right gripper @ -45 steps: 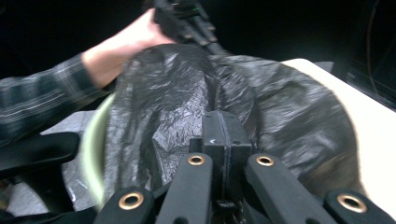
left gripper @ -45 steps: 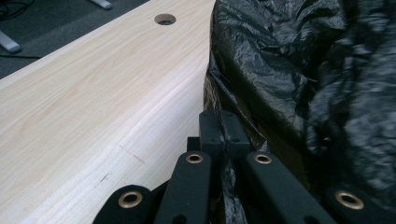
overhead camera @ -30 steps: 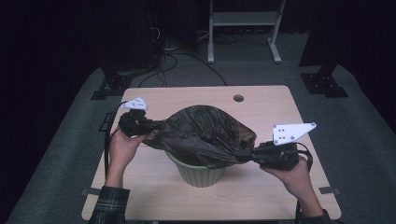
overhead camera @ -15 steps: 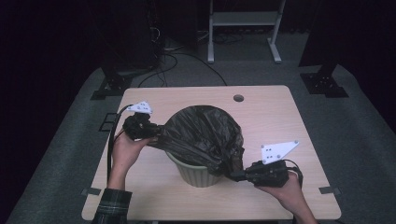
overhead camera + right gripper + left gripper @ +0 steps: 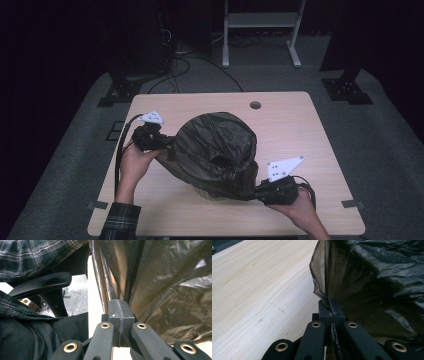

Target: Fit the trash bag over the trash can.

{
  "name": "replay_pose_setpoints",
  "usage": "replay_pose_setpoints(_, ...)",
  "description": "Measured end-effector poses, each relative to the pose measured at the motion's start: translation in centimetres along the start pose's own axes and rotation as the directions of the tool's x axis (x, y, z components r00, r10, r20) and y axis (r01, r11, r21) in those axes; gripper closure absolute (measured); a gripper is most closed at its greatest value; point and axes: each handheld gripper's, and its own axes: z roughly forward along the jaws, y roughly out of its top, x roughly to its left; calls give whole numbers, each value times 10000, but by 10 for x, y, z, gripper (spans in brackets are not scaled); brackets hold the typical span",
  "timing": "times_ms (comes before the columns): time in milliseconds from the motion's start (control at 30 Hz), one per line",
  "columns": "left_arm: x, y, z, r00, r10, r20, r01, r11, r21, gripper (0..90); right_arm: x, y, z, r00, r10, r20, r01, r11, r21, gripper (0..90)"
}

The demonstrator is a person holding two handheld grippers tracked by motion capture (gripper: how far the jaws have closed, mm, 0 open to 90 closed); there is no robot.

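- Two black hand-held grippers pinch opposite edges of one dark, thin, crinkled plastic bin bag (image 5: 216,150), which sits draped over a pale green ribbed bin at the middle of the light wooden table (image 5: 310,130); the bin itself is all but hidden under the film.
- Nearest the person, the right gripper (image 5: 252,192) sits low at the bag's near right side, its jaws pressed together on a fold of the film; in the right gripper view the pinched edge (image 5: 110,293) runs taut and straight up from the closed pads.
- Just left of the bag, the left gripper (image 5: 167,144) sits higher, jaws likewise clamped on the film; in the left gripper view a small crumpled flap (image 5: 318,277) stands above the pads, with bare tabletop beyond it.
- The step in hand looks like pulling the bag's mouth down around the bin's rim. To do it well, I would keep both pinches firm and draw the two sides down evenly, so the film does not ride up on the left while the right goes low.
- Thin film tears easily: a steady, slow pull is safer than a jerk.
- Beyond the bag, a small round cable hole (image 5: 255,105) sits near the table's far edge.
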Motion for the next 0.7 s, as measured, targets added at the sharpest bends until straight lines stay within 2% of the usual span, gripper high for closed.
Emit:
replay_pose_setpoints(167,1,-2,-3,10000,-20,-10,20,9999,-149,896,0,-3,1,9999,-50,105,49,9999,98,898)
replay_pose_setpoints(200,1,-2,-4,10000,-52,48,53,9997,-229,884,1,-3,0,9998,-126,157,125,9999,72,866)
replay_pose_setpoints(233,0,-2,-6,9999,-97,142,102,9992,-378,860,2,-2,-1,9995,-191,234,191,9998,9,765)
replay_pose_setpoints(333,0,-3,-12,9997,-215,149,227,9964,-815,696,4,0,-11,9986,-154,508,175,9990,-417,634)
replay_pose_setpoints(367,0,-3,-14,9996,-247,120,257,9954,-918,670,5,1,-15,9976,-189,666,225,9983,-529,608)
replay_pose_setpoints(500,-1,-4,-26,9994,-211,272,245,9912,-1298,518,6,5,-31,9951,-198,972,299,9941,-1039,548)
replay_pose_setpoints(633,-5,-4,-39,10000,-60,30,63,9899,-1413,372,6,9,-47,9892,-159,1460,375,9886,-1461,501)
replay_pose_setpoints(667,-6,-3,-43,10000,7,33,-2,9889,-1489,346,6,11,-51,9856,-116,1685,386,9867,-1577,497)
replay_pose_setpoints(700,-7,-3,-47,10000,55,-65,-65,9878,-1553,334,5,12,-54,9851,-82,1717,370,9856,-1652,493)
